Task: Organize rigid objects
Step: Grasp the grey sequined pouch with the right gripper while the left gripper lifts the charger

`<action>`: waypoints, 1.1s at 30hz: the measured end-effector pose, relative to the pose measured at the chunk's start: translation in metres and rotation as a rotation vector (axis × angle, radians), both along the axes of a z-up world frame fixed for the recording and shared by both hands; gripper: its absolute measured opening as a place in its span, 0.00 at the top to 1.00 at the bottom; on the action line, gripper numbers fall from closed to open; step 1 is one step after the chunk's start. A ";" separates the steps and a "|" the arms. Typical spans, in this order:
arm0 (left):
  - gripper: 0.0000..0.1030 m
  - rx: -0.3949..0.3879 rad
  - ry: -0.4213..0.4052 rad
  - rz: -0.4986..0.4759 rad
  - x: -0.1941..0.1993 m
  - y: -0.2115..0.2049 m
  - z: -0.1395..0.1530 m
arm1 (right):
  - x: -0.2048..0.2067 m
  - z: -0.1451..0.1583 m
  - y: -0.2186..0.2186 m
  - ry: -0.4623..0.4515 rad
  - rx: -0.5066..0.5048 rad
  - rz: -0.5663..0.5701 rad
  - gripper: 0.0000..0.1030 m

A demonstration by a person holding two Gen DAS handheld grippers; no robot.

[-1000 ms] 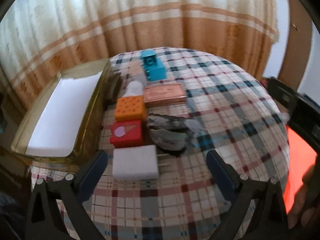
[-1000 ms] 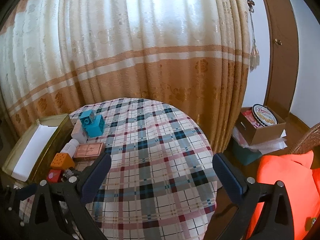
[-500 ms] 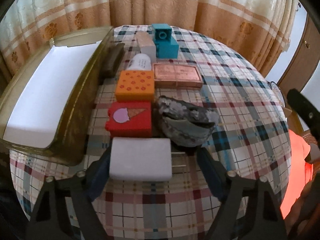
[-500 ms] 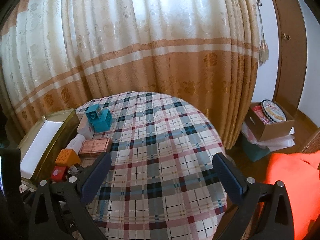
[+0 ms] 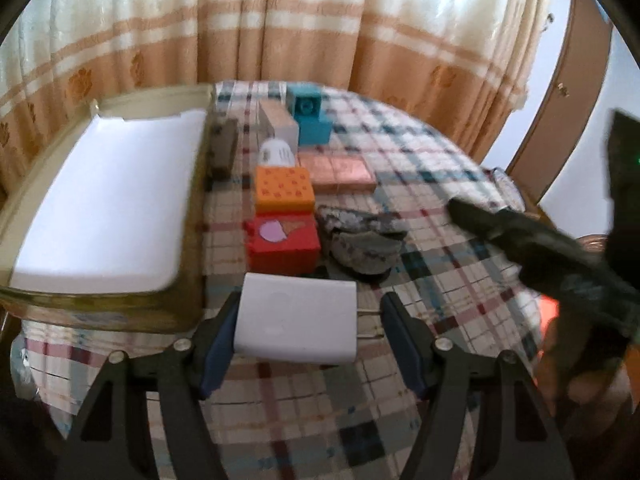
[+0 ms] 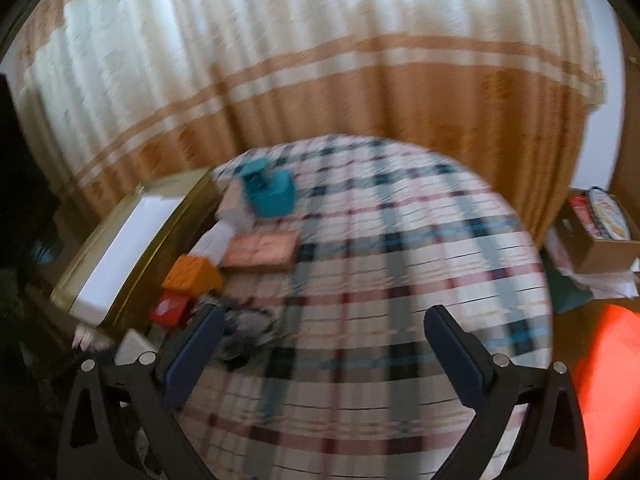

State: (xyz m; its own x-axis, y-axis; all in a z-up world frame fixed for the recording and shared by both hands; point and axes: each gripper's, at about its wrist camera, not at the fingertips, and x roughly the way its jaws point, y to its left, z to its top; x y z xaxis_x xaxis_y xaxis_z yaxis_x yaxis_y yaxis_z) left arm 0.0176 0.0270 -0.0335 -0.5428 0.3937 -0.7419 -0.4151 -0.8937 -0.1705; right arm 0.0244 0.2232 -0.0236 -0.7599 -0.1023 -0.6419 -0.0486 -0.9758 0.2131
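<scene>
Left to right. Gold tray point(image 5: 188, 240) w/ white liner sits at my far left, on the table edge. Just right of it the row of rigid bits: white adapter block point(image 5: 296, 324) nearest me, then red block point(image 5: 284, 246), orange block point(image 5: 283, 189), white bottle point(image 5: 277, 153), teal block point(image 5: 309, 120) furthest. Grey rock point(image 5: 360, 246) beside the red one, copper-pink flat box point(image 5: 340, 170) beyond it.

My left gripper point(image 5: 308, 330) is dead-on the adapter: block lies straight ahead btwn the fingers, long axis running across the gap, prongs poking toward the right finger. Jaws closing; left pad looks to be at its side, right pad not there yet, so no pinch so far. Left hand is clearly the nearer one. My guess: finish the squeeze, then carry it left to the tray.

My right gripper point(image 6: 320, 350) is spread wide, nothing in it, over bare cloth, well apart from the row.

Surface: round table, plaid cloth point(image 6: 400, 260). Room: cream/orange curtain point(image 6: 320, 80) behind, cardboard box point(image 6: 600, 240) on floor at right.
</scene>
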 end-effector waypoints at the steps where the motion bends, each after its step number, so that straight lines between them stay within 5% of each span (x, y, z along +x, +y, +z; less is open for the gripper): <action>1: 0.33 0.012 0.015 0.001 0.001 -0.006 0.005 | -0.004 -0.002 -0.005 -0.016 -0.011 0.024 0.01; 8: 0.33 0.070 0.120 0.027 -0.003 -0.045 0.035 | -0.034 -0.004 -0.039 -0.090 0.011 0.213 0.01; 13: 0.33 0.114 0.126 0.020 -0.012 -0.057 0.041 | -0.051 -0.013 -0.066 -0.123 0.158 0.299 0.01; 19: 0.33 0.137 0.138 0.043 -0.021 -0.073 0.048 | -0.059 -0.022 -0.080 -0.145 0.185 0.382 0.02; 20: 0.33 0.147 0.139 0.048 -0.023 -0.077 0.050 | -0.060 -0.023 -0.081 -0.151 0.192 0.387 0.03; 24: 0.33 0.146 0.158 0.089 -0.028 -0.088 0.052 | -0.061 -0.035 -0.087 -0.195 0.243 0.405 0.40; 33: 0.33 0.138 0.154 0.157 -0.044 -0.112 0.048 | -0.052 -0.022 -0.072 -0.204 0.191 0.346 0.40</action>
State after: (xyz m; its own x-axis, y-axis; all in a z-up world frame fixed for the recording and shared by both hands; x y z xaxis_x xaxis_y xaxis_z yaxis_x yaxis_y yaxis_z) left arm -0.0262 -0.0849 0.0147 -0.7074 0.3873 -0.5913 -0.3035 -0.9219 -0.2407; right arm -0.0279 0.1513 -0.0458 -0.5575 -0.1932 -0.8074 0.2654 -0.9630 0.0472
